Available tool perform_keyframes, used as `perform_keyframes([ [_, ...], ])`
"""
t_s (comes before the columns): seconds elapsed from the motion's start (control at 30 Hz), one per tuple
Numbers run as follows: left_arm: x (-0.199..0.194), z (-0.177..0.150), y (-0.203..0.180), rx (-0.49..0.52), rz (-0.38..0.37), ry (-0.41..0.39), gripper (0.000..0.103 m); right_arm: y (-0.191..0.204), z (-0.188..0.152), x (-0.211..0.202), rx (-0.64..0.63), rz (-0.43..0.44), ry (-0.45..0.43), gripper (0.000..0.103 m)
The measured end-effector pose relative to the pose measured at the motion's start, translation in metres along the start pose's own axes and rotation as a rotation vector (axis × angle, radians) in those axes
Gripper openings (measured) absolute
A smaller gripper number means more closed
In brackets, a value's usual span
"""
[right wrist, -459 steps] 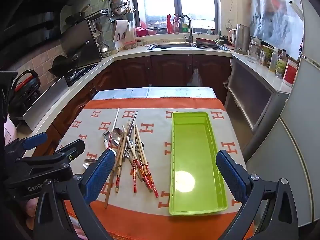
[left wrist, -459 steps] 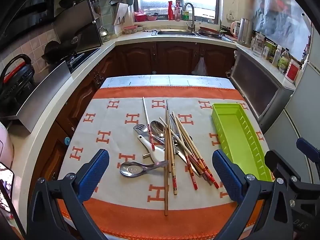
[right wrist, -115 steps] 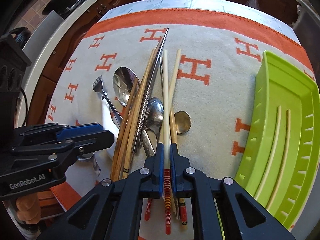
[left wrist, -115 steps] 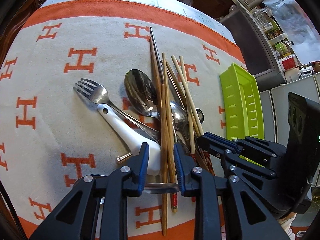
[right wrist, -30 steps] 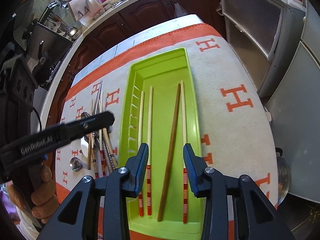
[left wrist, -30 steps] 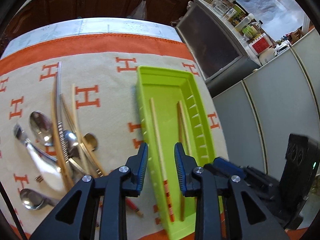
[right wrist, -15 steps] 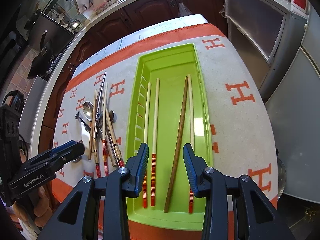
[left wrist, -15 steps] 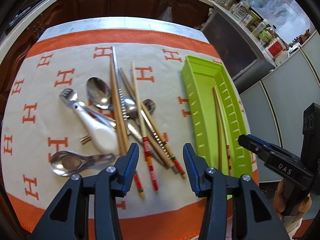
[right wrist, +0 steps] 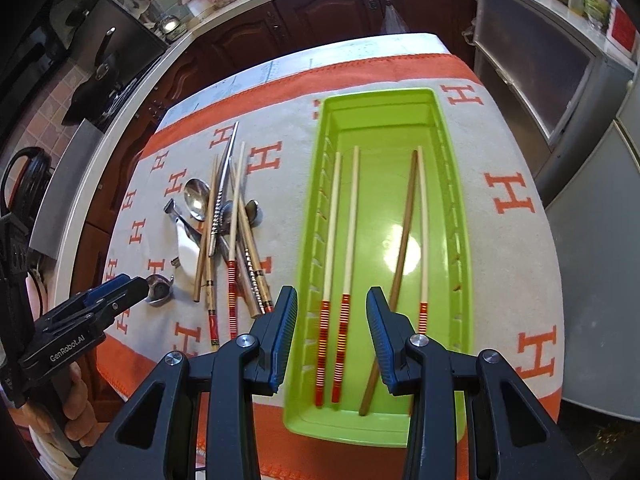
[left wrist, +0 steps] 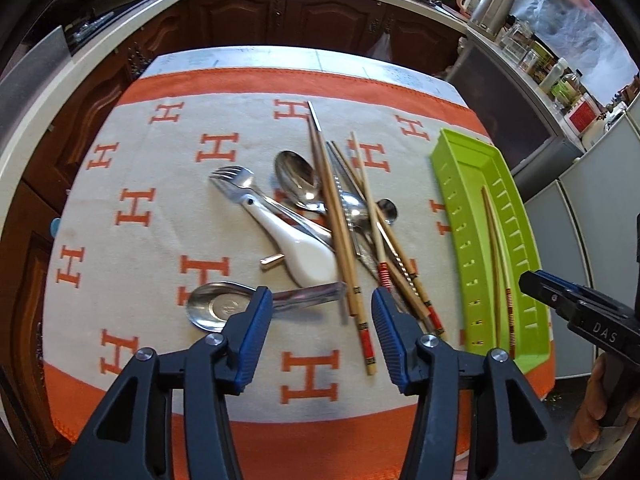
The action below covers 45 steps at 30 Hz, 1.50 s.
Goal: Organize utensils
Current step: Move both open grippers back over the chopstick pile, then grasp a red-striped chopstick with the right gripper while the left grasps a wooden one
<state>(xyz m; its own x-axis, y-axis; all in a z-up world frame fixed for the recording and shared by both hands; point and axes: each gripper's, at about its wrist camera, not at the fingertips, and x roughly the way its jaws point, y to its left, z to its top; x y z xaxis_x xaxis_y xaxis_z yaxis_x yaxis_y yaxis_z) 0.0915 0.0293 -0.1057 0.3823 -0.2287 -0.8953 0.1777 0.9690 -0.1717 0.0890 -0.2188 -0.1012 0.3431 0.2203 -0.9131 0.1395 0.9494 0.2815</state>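
My left gripper (left wrist: pixel 322 320) hovers over the near end of a utensil pile, its jaws opening with nothing between them. The pile holds a fork (left wrist: pixel 232 178), a white ceramic spoon (left wrist: pixel 304 252), metal spoons (left wrist: pixel 216 304) and several crossed chopsticks (left wrist: pixel 336 216). To the right lies the green tray (right wrist: pixel 376 96) with pale red-banded chopsticks (right wrist: pixel 352 220) and a brown one (right wrist: pixel 404 240) lengthwise inside. Above the tray's near end my right gripper (right wrist: pixel 332 332) stands open and holds nothing.
An orange and cream cloth with H marks (left wrist: pixel 136 208) covers the table. Dark wood cabinets (left wrist: pixel 280 20) and a white counter ring the back and left. Grey appliance fronts (right wrist: pixel 592 280) stand close to the table's right side. A person's hand (right wrist: pixel 76 420) holds the left gripper.
The left gripper has swung from over the green tray leftward to the utensil pile, and its jaws have spread wider. The right gripper has shifted slightly over the tray, still empty.
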Motion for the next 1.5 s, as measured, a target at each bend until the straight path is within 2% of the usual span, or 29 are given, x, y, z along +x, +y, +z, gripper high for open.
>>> perform_keyframes([
  [0.1,-0.004,0.001,0.009,-0.009,0.018,-0.034,0.055,0.018,0.005,0.001,-0.048,-0.01,0.004,0.037],
  [0.27,-0.011,0.009,0.018,0.03,0.0,-0.083,0.055,0.049,0.02,0.008,-0.121,-0.023,0.019,0.037],
  [0.33,-0.011,0.015,0.022,0.034,-0.019,-0.069,0.058,0.06,0.026,0.011,-0.134,-0.007,0.025,0.037],
  [0.43,-0.003,0.025,0.026,0.023,-0.068,0.019,0.067,0.071,0.038,0.019,-0.139,0.022,0.034,0.037],
  [0.53,0.009,0.033,0.027,0.029,-0.061,0.075,0.07,0.08,0.05,0.032,-0.138,0.065,0.048,0.036],
  [0.67,0.021,0.042,0.028,0.037,-0.052,0.087,0.07,0.09,0.065,0.056,-0.14,0.128,0.111,0.022],
  [0.8,0.035,0.048,0.029,0.034,-0.053,0.126,0.056,0.101,0.072,0.081,-0.154,0.139,0.162,0.019],
  [1.03,0.055,0.052,0.037,-0.003,-0.076,0.184,0.055,0.109,0.079,0.121,-0.139,0.141,0.235,0.017],
  [1.2,0.061,0.054,0.042,-0.019,-0.084,0.19,0.048,0.11,0.08,0.14,-0.134,0.128,0.267,0.016],
  [1.43,0.067,0.061,0.045,-0.05,-0.12,0.194,0.041,0.114,0.079,0.156,-0.12,0.121,0.28,0.008],
  [1.5,0.07,0.064,0.044,-0.056,-0.13,0.193,0.035,0.112,0.078,0.155,-0.101,0.132,0.276,0.007],
])
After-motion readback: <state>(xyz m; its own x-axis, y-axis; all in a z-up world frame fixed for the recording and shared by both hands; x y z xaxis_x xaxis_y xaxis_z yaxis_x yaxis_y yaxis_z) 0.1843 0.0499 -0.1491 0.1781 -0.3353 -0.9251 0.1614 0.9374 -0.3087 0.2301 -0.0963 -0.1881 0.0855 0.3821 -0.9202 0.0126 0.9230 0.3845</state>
